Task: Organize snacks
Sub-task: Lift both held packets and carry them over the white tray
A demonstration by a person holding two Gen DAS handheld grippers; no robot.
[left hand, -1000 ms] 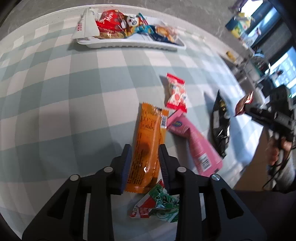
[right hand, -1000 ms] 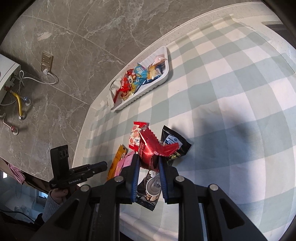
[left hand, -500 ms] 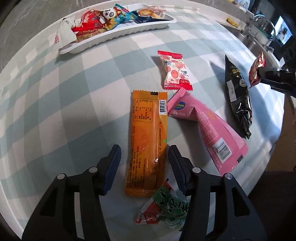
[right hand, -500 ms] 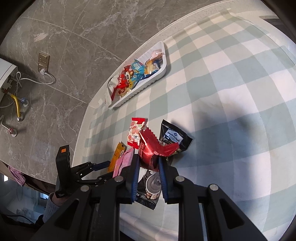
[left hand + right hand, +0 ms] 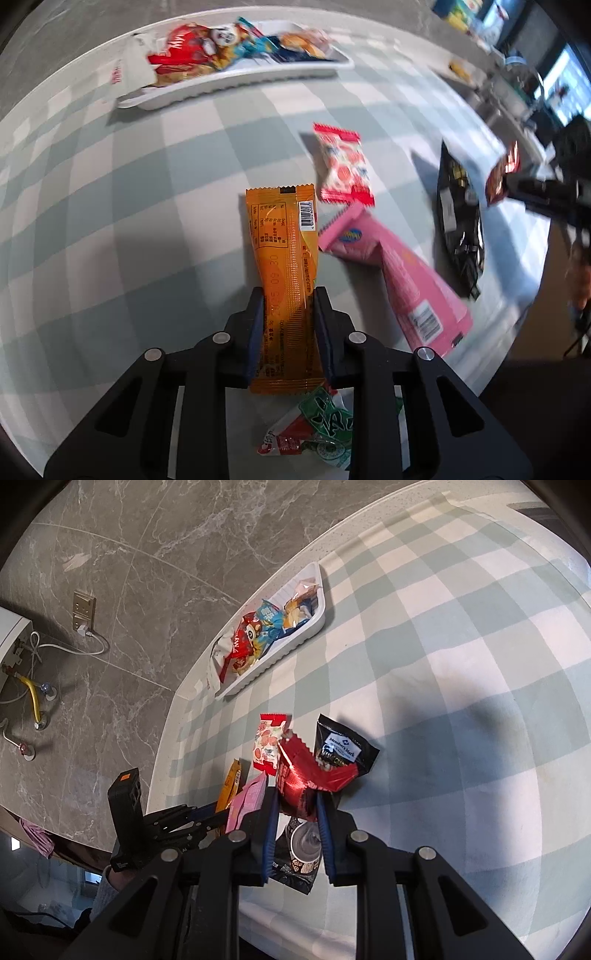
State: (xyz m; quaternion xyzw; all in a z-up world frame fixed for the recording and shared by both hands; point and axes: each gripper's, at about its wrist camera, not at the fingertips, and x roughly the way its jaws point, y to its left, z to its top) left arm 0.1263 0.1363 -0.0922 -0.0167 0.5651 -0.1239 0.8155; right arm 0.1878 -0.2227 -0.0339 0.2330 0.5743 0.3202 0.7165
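An orange snack packet (image 5: 284, 251) lies lengthwise on the checked tablecloth. My left gripper (image 5: 288, 295) points down over its near half; its jaws are closing, and the pads press the packet's two long edges. My right gripper (image 5: 295, 797) is shut on a crumpled red foil packet (image 5: 303, 771) and holds it above the cloth; it also shows at the right edge of the left wrist view. A white tray (image 5: 236, 83) with several snacks stands at the far edge of the table.
Loose on the cloth are a pink packet (image 5: 399, 273), a red-and-white candy bag (image 5: 343, 166), a black bag (image 5: 458, 214) and a green-and-red wrapper (image 5: 314, 428). A dark packet (image 5: 299, 853) lies under my right gripper. The table edge runs close on the right.
My left gripper spread wide over the orange packet, shifted slightly, then closed onto its sides. The right gripper kept still with the red packet.
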